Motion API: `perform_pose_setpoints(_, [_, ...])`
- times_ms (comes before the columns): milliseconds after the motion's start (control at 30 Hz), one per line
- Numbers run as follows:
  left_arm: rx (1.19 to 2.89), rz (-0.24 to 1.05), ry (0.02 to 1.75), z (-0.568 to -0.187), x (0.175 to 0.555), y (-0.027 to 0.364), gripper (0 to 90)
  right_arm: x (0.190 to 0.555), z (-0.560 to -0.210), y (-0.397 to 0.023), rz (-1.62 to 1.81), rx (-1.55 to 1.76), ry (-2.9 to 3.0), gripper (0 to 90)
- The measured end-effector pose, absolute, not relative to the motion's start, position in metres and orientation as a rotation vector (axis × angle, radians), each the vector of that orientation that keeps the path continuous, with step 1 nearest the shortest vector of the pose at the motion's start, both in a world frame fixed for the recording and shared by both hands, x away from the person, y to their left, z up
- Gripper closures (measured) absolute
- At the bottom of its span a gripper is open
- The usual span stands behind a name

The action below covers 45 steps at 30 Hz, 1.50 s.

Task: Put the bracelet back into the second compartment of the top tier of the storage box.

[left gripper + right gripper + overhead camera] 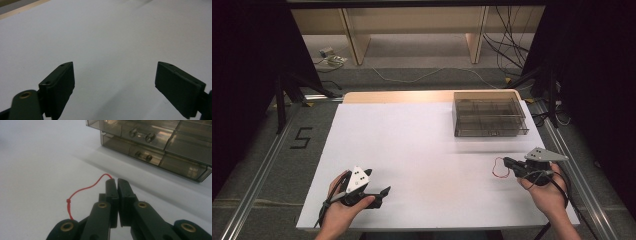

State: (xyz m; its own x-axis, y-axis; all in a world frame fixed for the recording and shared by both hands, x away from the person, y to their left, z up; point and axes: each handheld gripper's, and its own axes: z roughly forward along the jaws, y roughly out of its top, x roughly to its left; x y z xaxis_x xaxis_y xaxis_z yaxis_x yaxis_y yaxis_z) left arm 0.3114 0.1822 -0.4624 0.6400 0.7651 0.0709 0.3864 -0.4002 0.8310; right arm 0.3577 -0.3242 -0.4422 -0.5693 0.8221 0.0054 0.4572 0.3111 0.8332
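A thin red string (85, 188) with a small knot loops out from between the jaws of my right gripper (115, 181), which is shut on it. In the high view the right gripper (507, 162) is held just above the white table at the right, and the red string (498, 169) dangles from its tip as a small loop. My left gripper (384, 192) rests near the front left of the table, its jaws wide apart. In the left gripper view the left gripper (115, 72) has only bare white surface between its pads.
A smoky transparent drawer box (488, 116) with round knobs stands at the back right of the white table (412, 145); in the right gripper view the drawer box (160, 142) lies just ahead. Cables trail on the floor beyond the table.
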Motion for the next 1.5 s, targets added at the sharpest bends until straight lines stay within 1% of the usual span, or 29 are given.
perform_pose_setpoints(1500, [2.007,0.572,0.898,-0.463,0.311,0.181,16.0,0.375,-0.418,-0.319,1.216,1.104,2.077,88.2])
